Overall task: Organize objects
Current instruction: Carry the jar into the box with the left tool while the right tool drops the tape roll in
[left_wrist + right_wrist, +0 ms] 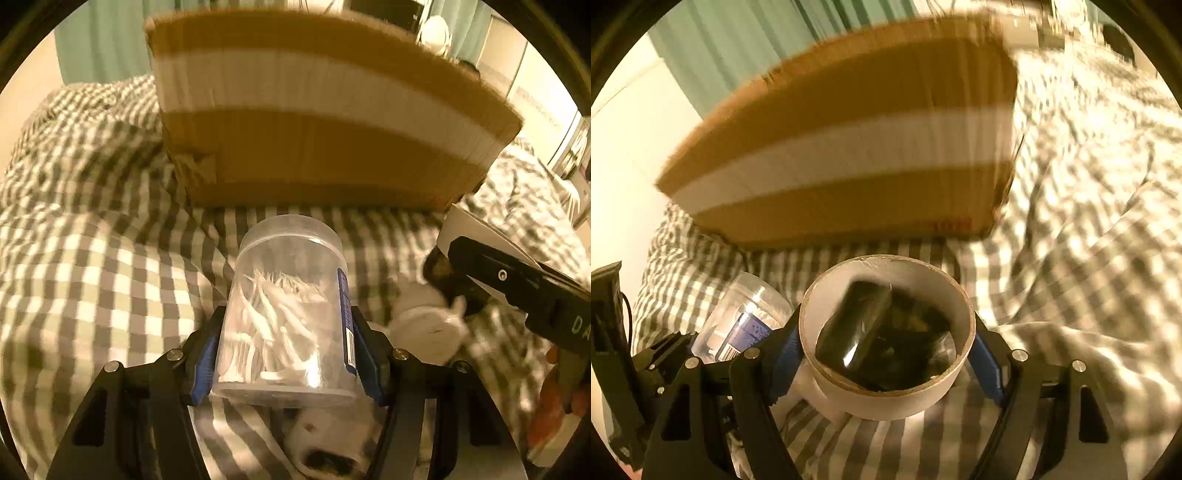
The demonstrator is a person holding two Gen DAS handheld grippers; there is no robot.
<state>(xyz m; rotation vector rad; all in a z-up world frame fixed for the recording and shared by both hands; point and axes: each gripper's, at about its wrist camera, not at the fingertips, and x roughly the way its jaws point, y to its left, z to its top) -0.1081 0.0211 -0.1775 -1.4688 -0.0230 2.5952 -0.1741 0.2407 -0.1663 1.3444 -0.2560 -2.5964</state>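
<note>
My left gripper (286, 354) is shut on a clear plastic jar (288, 306) of white picks with a blue label, held above the checked bedspread (92, 258). My right gripper (886, 343) is shut on a round cardboard tub (886, 391) that holds dark wrapped items (882, 339). A cardboard box (314, 110) with a white tape stripe stands just ahead of both grippers, and it also shows in the right wrist view (849, 147). The jar shows at the lower left of the right wrist view (738, 314). The right gripper's body shows at the right of the left wrist view (517, 291).
A white crumpled object (424, 321) lies on the bedspread right of the jar. Another white object (325, 435) lies under the left gripper. A teal curtain (738, 48) hangs behind the box. A pale wall (624, 155) is at the left.
</note>
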